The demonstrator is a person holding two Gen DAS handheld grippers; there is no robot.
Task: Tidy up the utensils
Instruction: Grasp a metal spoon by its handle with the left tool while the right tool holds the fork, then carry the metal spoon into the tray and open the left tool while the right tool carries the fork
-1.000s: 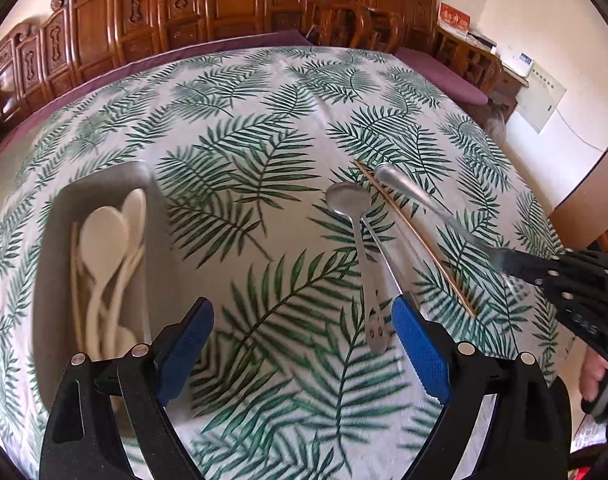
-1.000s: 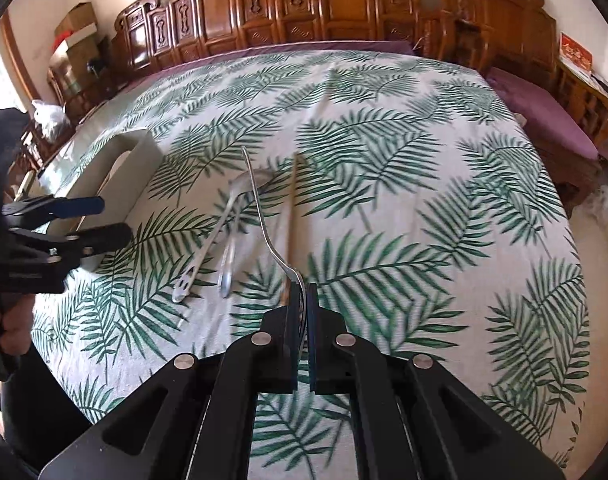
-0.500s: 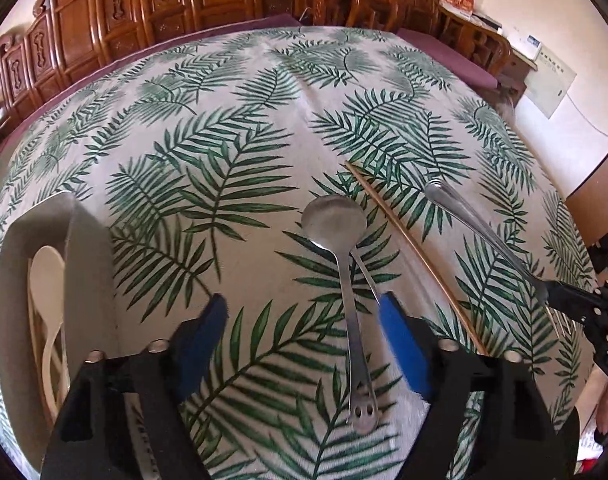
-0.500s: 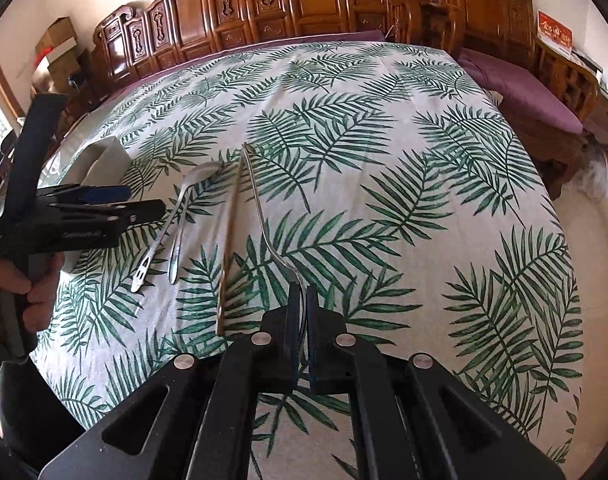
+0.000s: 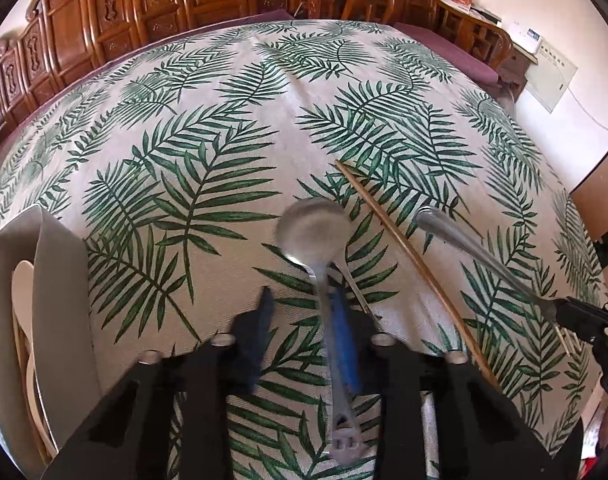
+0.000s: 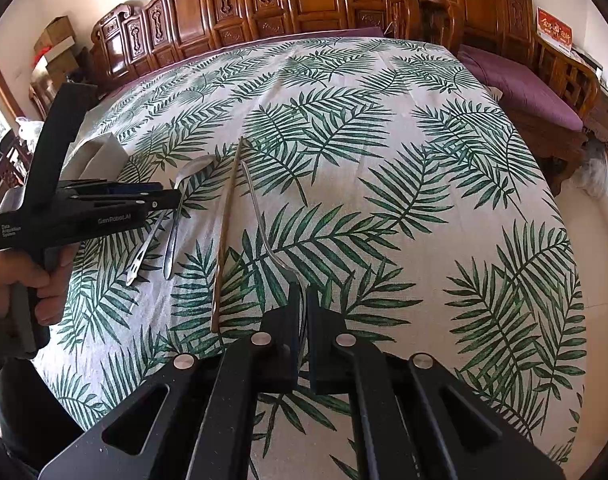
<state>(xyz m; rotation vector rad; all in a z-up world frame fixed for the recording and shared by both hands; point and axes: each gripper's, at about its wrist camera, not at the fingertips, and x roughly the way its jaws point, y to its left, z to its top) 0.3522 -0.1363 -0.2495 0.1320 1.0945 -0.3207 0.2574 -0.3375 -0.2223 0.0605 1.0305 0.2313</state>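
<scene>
The table (image 5: 223, 128), under its palm-leaf cloth, is only partly tidied: the sorting looks begun but well short of done, since several metal pieces are not yet put away. At the left edge sits the grey tray (image 5: 59, 280), holding a few pale spoons (image 5: 21, 280), though most of its inside is cut off by the frame, so its full contents cannot be told. Near the middle lies a steel spoon (image 5: 314, 228), handle toward the camera, with a second slim metal handle just beside it on the right. The left gripper (image 5: 304, 320) is closing around that spoon's handle, which already stands between its blue pads. A wooden chopstick (image 5: 408, 256) lies to the right, untouched. The right gripper (image 6: 301, 308) is clamped tight on a steel fork (image 6: 259, 216), lifted clear of the cloth.
</scene>
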